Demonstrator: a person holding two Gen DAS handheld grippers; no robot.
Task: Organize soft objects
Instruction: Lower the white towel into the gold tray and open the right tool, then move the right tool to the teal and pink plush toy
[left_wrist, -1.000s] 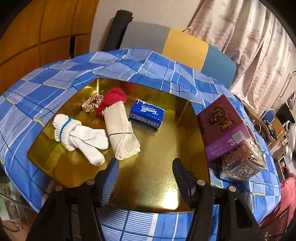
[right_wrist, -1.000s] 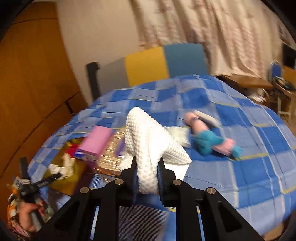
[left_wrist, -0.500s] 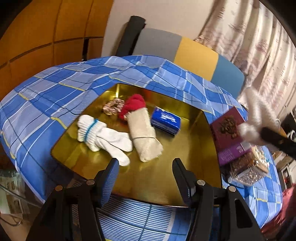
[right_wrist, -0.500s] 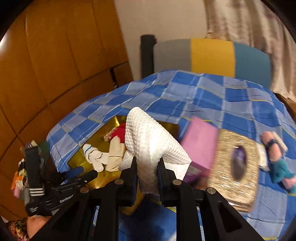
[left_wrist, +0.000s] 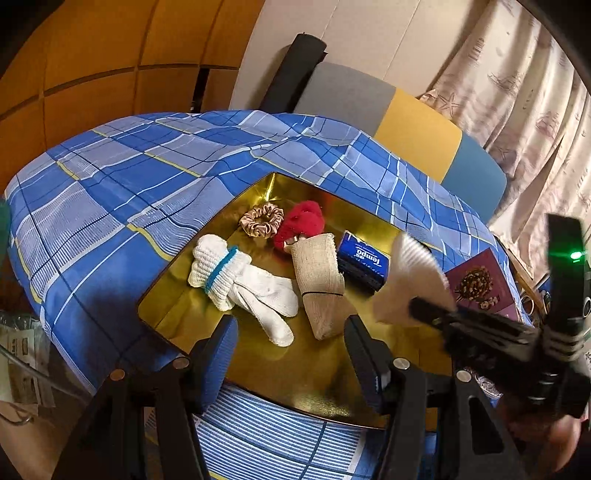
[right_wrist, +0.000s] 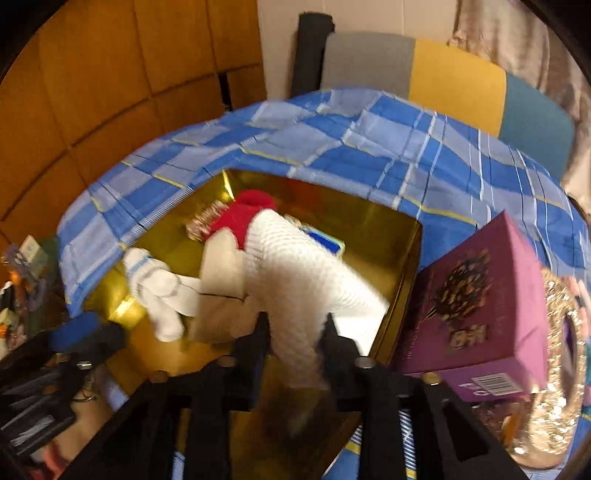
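Observation:
A gold tray (left_wrist: 325, 373) lies on the blue plaid cloth. In it are white gloves (left_wrist: 243, 284), a beige roll (left_wrist: 319, 284), a red soft item (left_wrist: 301, 223), a tan scrunchie (left_wrist: 261, 220) and a blue tissue pack (left_wrist: 364, 263). My right gripper (right_wrist: 297, 325) is shut on a white waffle cloth (right_wrist: 295, 266) and holds it over the tray's right side; the cloth (left_wrist: 413, 280) also shows in the left wrist view. My left gripper (left_wrist: 291, 343) is open and empty above the tray's near edge.
A purple box (right_wrist: 476, 295) stands right of the tray, with a glittery gold box (right_wrist: 554, 365) beyond it. A grey, yellow and teal chair back (left_wrist: 402, 122) stands behind the bed. Wooden panels are at the left, curtains at the right.
My right gripper has carried the white cloth leftward to above the tray and now appears in the left wrist view. My left gripper has drawn back and risen a little.

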